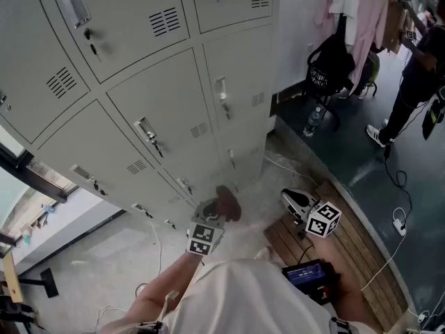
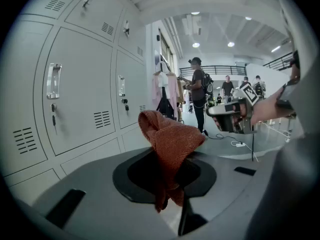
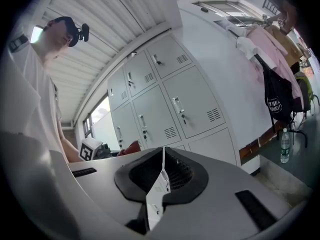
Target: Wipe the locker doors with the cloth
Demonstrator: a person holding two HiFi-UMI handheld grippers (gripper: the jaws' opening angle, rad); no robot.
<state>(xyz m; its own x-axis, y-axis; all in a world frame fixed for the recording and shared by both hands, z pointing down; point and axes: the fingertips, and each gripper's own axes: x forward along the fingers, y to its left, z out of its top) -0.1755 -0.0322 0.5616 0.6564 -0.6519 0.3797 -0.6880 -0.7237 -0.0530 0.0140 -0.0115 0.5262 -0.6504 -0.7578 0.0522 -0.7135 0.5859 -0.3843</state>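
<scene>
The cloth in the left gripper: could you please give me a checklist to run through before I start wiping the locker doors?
1. Left gripper shut on the cloth: ok.
2. Enough cloth free beyond the jaws to wipe with: ok, a bunched fold sticks out.
3. Cloth pressed against the locker doors: not ok, it is apart from them.
4. Right gripper out of the way: ok, it is shut, empty and off to the side.
5. Door handles flush enough not to snag the cloth: not ok, they stick out.
6. Where the doors are dirty: cannot tell.
</scene>
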